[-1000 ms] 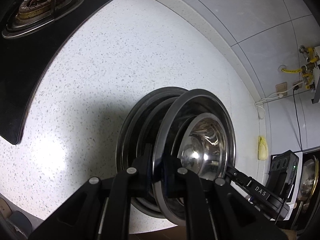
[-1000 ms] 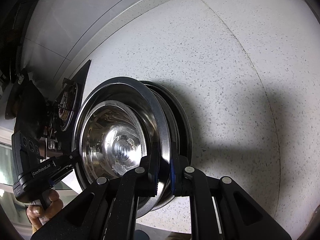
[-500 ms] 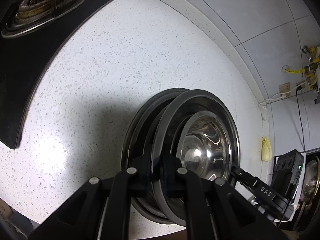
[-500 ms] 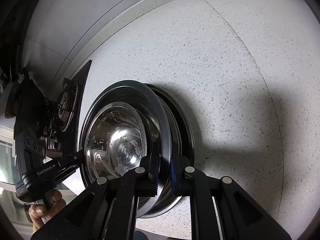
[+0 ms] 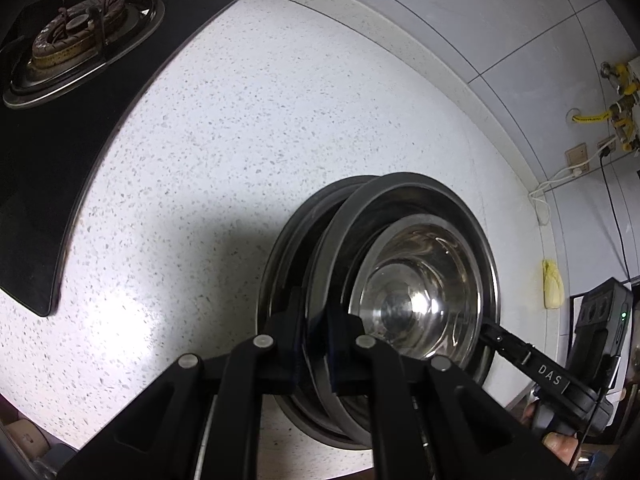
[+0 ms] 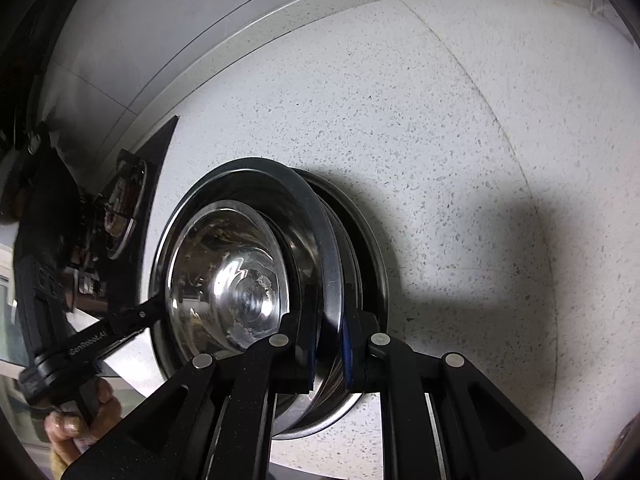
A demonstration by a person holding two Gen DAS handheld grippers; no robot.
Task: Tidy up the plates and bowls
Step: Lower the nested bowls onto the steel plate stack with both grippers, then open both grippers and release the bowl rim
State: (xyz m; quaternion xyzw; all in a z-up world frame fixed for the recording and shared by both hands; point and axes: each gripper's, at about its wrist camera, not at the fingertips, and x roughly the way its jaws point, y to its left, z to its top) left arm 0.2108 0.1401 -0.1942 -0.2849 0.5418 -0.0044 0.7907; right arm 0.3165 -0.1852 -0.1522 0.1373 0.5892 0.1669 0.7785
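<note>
Above the speckled countertop, well clear of the stove burner at its far left corner, the left gripper angles steeply downward, pads pinching the near rim of a steel plate. From the opposite side the right gripper tilts down just as steeply and clamps the same rim. A shiny bowl sits inside that plate, with more steel plates stacked underneath. A person's hand grips the left tool's handle.
</note>
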